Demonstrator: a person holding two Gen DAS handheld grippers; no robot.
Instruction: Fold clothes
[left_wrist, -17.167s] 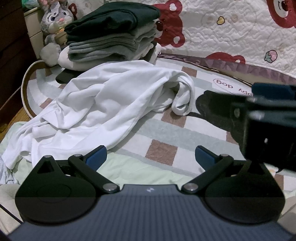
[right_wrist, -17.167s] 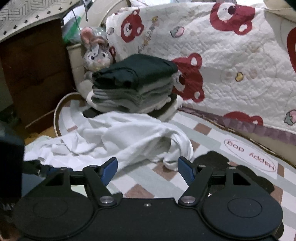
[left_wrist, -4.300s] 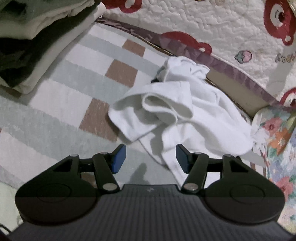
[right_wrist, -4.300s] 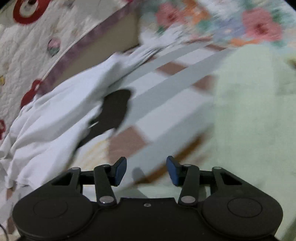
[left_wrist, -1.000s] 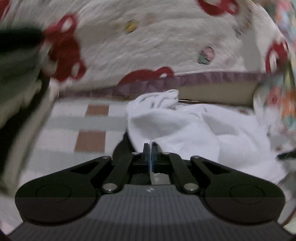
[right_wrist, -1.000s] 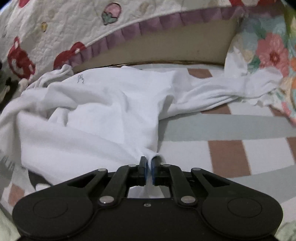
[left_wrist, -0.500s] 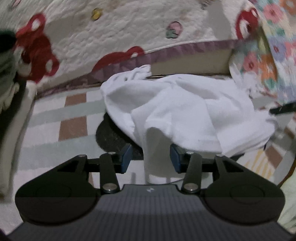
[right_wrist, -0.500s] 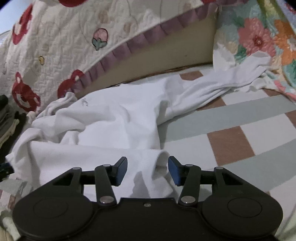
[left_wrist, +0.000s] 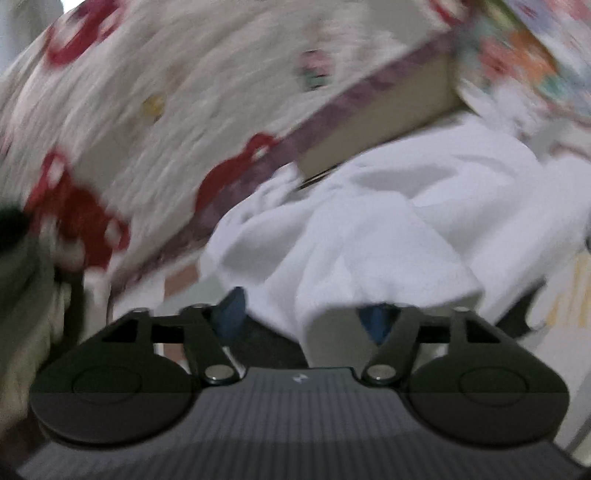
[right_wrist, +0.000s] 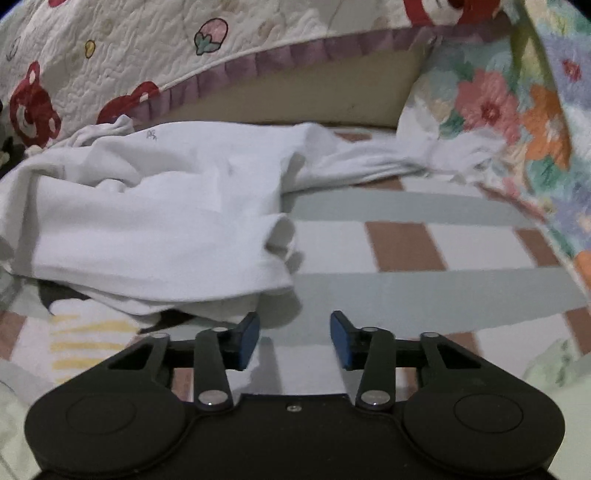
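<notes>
- The white garment (right_wrist: 155, 221) lies crumpled on a checked mat (right_wrist: 406, 236) of grey, white and brown squares, with one sleeve (right_wrist: 388, 155) stretched out to the right until it touches a floral cushion (right_wrist: 517, 110).
- A small mark shows near its top edge in the right wrist view; the hem nearest the camera is folded over on itself.
- The right tongs (right_wrist: 294, 338) stand wide apart just beside the garment's near hem, holding nothing, over bare mat.
- The left tongs (left_wrist: 306, 315) are also spread wide; in that blurred view a fold of the white garment (left_wrist: 369, 240) hangs between the blue pads and covers part of the right-hand one, not pinched.
- Behind the garment runs a quilt (right_wrist: 147, 44) with red bears and a purple ruffled edge.
- At the left edge of the left wrist view a dark stack of cloth (left_wrist: 22, 295) shows, too blurred to tell more.
</notes>
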